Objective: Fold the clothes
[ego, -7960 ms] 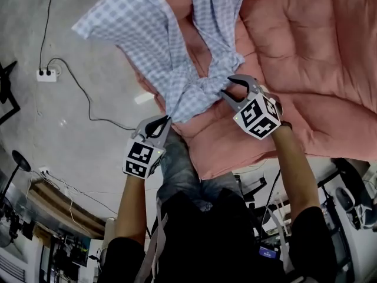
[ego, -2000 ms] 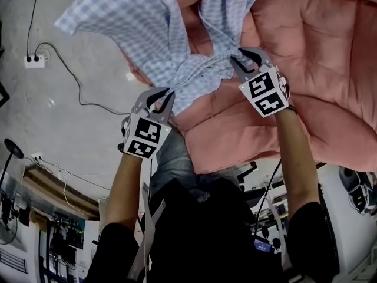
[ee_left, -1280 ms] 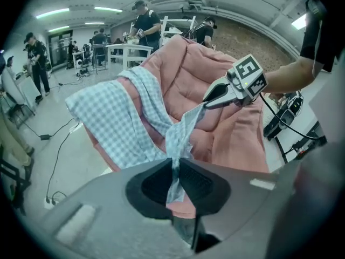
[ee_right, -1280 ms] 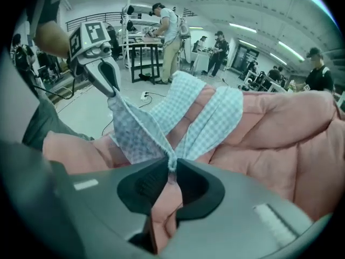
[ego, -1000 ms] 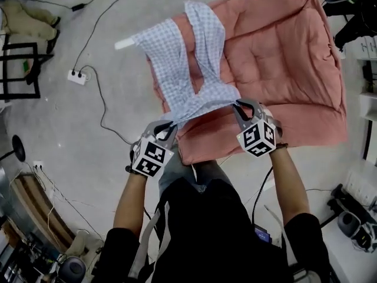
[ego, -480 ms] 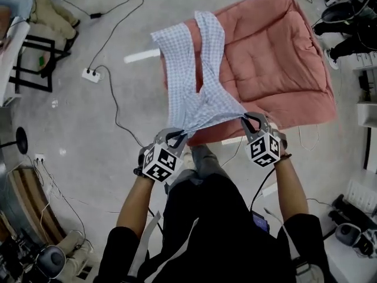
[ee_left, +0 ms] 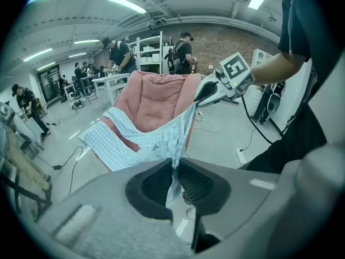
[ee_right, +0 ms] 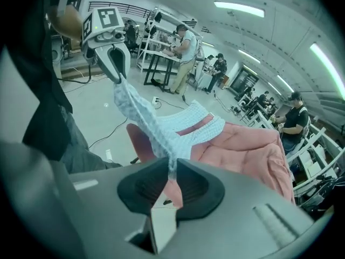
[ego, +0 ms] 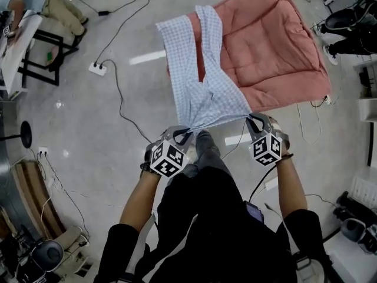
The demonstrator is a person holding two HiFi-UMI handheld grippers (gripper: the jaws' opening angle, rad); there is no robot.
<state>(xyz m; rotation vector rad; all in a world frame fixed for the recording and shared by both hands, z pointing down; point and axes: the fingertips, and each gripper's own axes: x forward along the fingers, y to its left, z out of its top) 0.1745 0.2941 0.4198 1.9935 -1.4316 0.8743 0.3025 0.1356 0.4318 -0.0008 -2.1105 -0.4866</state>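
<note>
A light blue checked garment (ego: 203, 81) hangs stretched between my two grippers, its far end trailing over the pink quilted mat (ego: 277, 46) on the floor. My left gripper (ego: 184, 133) is shut on one corner of the waist edge, and the cloth (ee_left: 173, 169) runs out between its pads. My right gripper (ego: 252, 119) is shut on the other corner, with the checked cloth (ee_right: 171, 169) pinched between its pads. The two legs of the garment (ee_right: 188, 120) spread apart toward the mat. Both grippers are held in front of the person's chest, well above the floor.
A white power strip (ego: 98, 68) with a black cable (ego: 121, 99) lies on the grey floor at the left. A black-framed table (ego: 41, 52) stands at the far left. Other people work at tables (ee_left: 116, 80) in the background. Equipment (ego: 356, 223) crowds the lower right.
Both grippers have lifted and drawn back toward the person, pulling the garment up off the mat so it hangs taut. The mat and floor look farther away.
</note>
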